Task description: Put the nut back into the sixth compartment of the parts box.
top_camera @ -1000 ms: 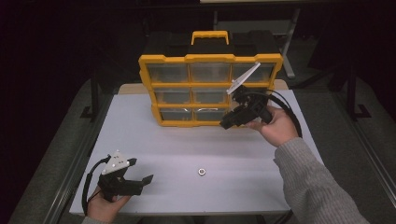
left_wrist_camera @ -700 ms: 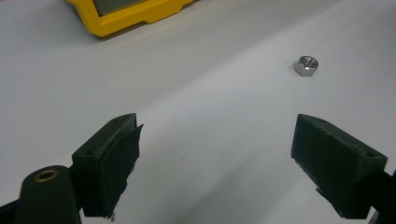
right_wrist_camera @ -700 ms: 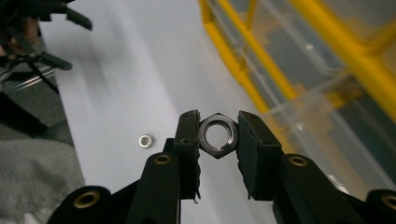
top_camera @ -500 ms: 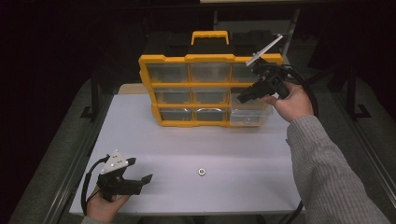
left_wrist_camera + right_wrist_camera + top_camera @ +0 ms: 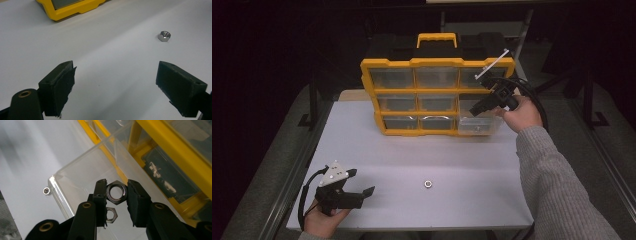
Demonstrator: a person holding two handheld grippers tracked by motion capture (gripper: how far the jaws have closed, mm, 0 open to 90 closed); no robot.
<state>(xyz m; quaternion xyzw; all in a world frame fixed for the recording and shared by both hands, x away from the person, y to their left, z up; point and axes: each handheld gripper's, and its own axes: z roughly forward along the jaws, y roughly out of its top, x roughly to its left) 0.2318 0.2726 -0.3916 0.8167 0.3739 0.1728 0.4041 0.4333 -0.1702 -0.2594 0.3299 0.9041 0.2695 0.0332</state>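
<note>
Right gripper [image 5: 117, 192] holds a nut [image 5: 117, 192] over the clear drawer [image 5: 82, 170].
Left gripper [image 5: 116, 85] rests wide open, near left.

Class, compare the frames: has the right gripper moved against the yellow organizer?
Yes. The right gripper, shut on a nut, moved rightward along the yellow organizer, over its pulled-out drawer.

The tabletop [image 5: 472, 165] is brightly lit against dark surroundings; the right gripper view blurs at its left edge, perhaps from motion.
</note>
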